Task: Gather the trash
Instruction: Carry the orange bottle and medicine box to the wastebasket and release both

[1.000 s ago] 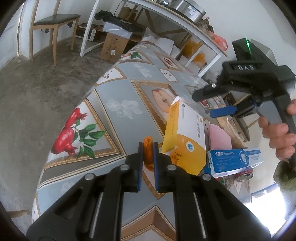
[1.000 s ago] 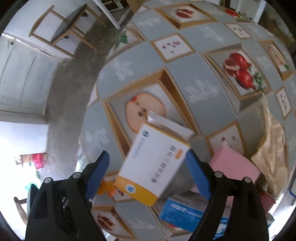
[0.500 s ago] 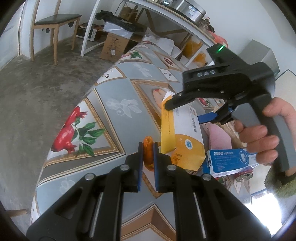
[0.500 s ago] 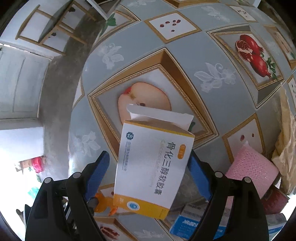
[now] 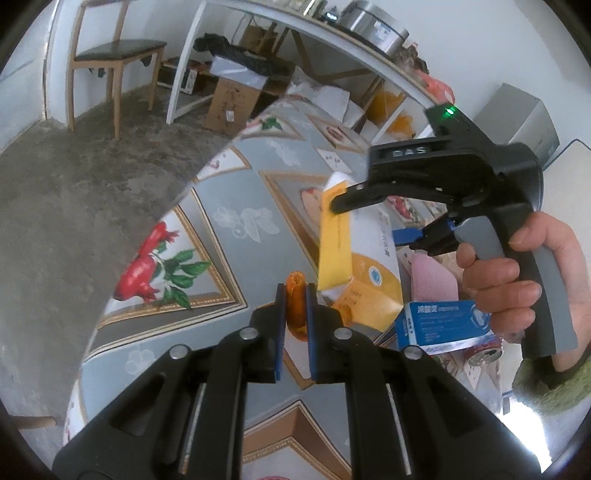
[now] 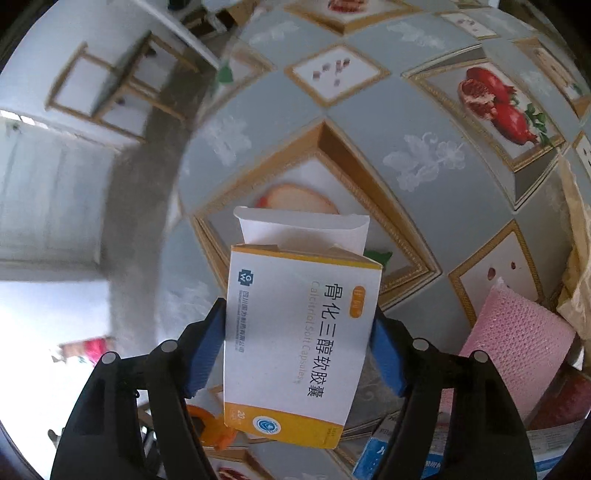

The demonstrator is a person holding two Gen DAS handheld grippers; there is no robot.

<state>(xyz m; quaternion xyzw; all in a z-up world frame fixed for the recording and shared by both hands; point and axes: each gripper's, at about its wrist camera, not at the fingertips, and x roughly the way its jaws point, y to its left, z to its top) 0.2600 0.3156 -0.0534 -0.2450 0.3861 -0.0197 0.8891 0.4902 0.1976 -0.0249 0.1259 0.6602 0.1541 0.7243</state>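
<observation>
My right gripper is shut on a white and yellow medicine box, its blue pads against the box's two sides, top flap open. The box is lifted and tilted over the fruit-patterned tablecloth. In the left wrist view the same box hangs from the right gripper. My left gripper is shut on a small orange plastic piece, just left of the box. The orange piece also shows at the bottom left of the right wrist view.
A blue and white box, a pink foam pad, a can and crumpled brown paper lie at the table's right. A chair, a white shelf frame and cardboard boxes stand beyond the table.
My right gripper came down over the medicine box and closed on its sides, tipping it up from the pile. My left gripper has kept still with the orange piece.
</observation>
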